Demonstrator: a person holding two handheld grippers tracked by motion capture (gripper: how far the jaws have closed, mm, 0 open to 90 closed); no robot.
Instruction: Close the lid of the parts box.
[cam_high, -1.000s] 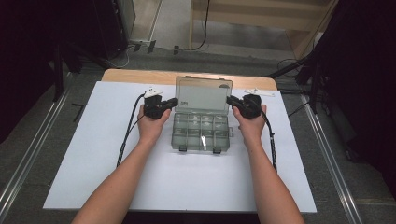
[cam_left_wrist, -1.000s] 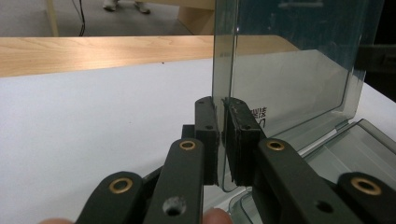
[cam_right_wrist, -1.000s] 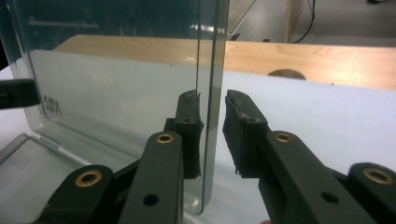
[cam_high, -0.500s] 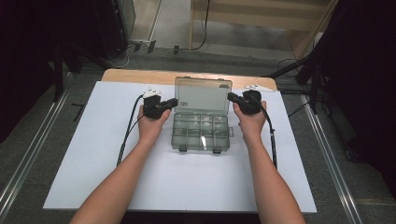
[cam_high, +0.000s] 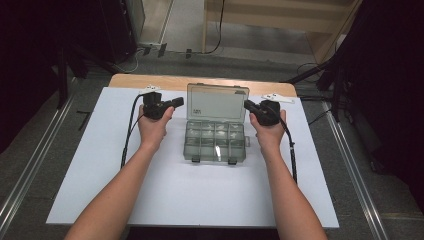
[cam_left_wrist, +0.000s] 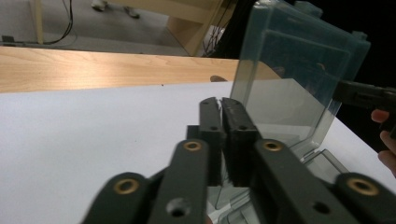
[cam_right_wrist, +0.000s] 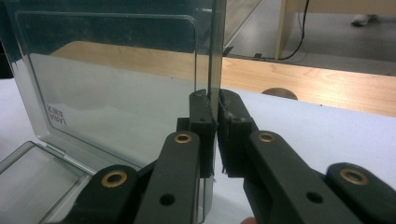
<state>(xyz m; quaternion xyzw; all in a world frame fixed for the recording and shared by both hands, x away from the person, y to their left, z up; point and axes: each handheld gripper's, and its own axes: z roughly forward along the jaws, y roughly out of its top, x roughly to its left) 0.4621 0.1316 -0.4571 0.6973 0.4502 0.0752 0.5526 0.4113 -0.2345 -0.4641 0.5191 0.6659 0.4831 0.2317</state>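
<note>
A clear plastic compartment box (cam_high: 215, 141) lies on the white sheet with its lid (cam_high: 217, 102) standing upright at the back. My right gripper (cam_high: 247, 105) is at the lid's right edge. In the right gripper view its jaws (cam_right_wrist: 211, 100) are shut on that thin edge of the lid (cam_right_wrist: 116, 84). My left gripper (cam_high: 179, 102) hovers just left of the lid's left edge. Its jaws (cam_left_wrist: 219, 102) have just been closing and now meet with nothing between them, the lid (cam_left_wrist: 289, 93) standing a little to their right.
The white sheet (cam_high: 100, 165) covers most of the wooden table (cam_high: 150, 81). A cable trails from each gripper along the forearms. Metal rails (cam_high: 30, 165) run along both sides of the table, and a wooden frame (cam_high: 260, 20) stands on the floor beyond.
My left gripper has lifted slightly and drawn a little away from the lid's left edge, its jaws closing. The right gripper and the lid have stayed where they were.
</note>
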